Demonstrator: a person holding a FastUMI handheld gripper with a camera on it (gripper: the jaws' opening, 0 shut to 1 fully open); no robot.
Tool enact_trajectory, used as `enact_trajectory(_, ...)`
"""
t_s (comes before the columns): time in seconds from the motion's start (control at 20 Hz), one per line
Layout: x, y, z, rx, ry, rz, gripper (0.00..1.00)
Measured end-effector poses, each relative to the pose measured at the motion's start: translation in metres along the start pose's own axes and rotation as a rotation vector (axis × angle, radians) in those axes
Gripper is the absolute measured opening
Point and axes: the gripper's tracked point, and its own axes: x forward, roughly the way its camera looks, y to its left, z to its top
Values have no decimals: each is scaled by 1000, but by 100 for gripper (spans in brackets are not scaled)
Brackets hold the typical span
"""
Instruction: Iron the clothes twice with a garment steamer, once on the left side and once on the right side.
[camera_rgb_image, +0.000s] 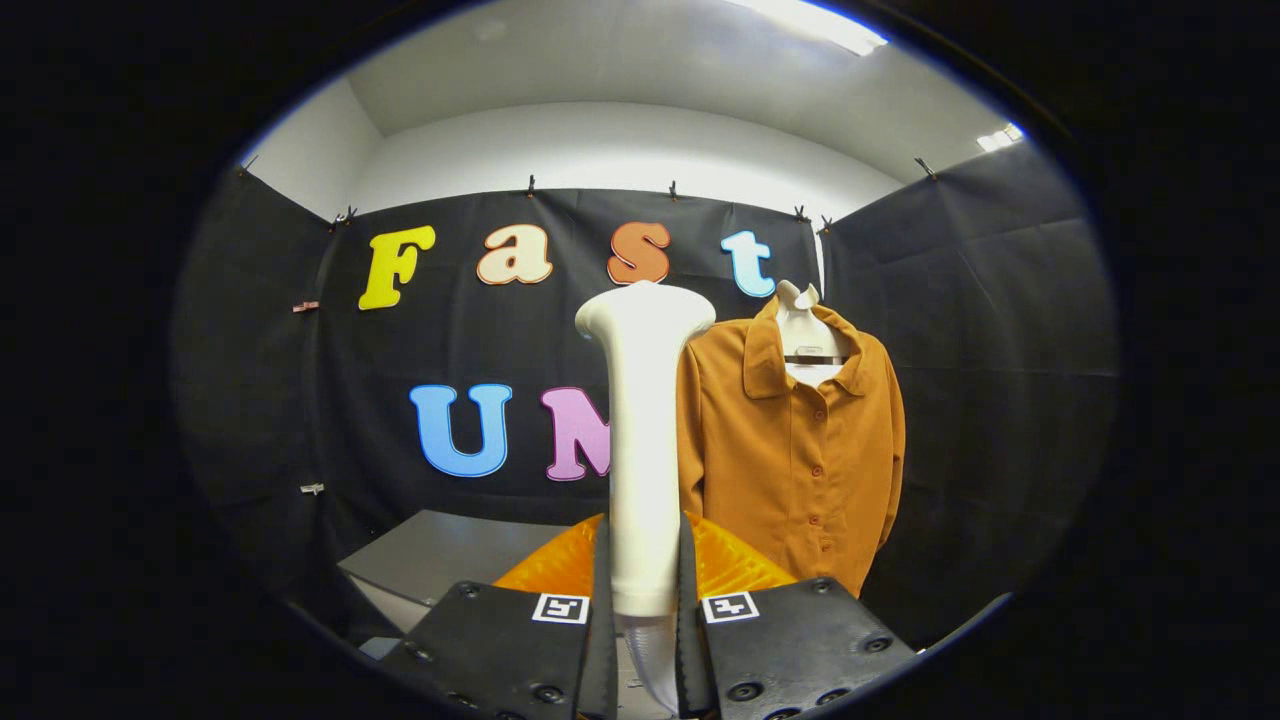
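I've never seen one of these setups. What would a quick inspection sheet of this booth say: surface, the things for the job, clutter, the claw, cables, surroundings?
Surface: a grey tabletop lies low, beyond the fingers and left of the shirt.
Job's things: a white garment steamer stands upright between the fingers, its wide head on top; an orange-brown buttoned shirt hangs on a pale torso form, just right of and beyond the steamer.
Clutter: an orange ribbed object sits right behind the fingers; what it is I cannot tell.
Claw: the claw is shut on the steamer's handle, both fingers pressing it.
Cables: nothing seen.
Surroundings: black cloth walls clipped up, white wall and ceiling lights above.
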Motion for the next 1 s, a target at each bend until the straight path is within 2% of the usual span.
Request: enact_trajectory(1.0,-6,-11,-1,-3,4,-14,26)
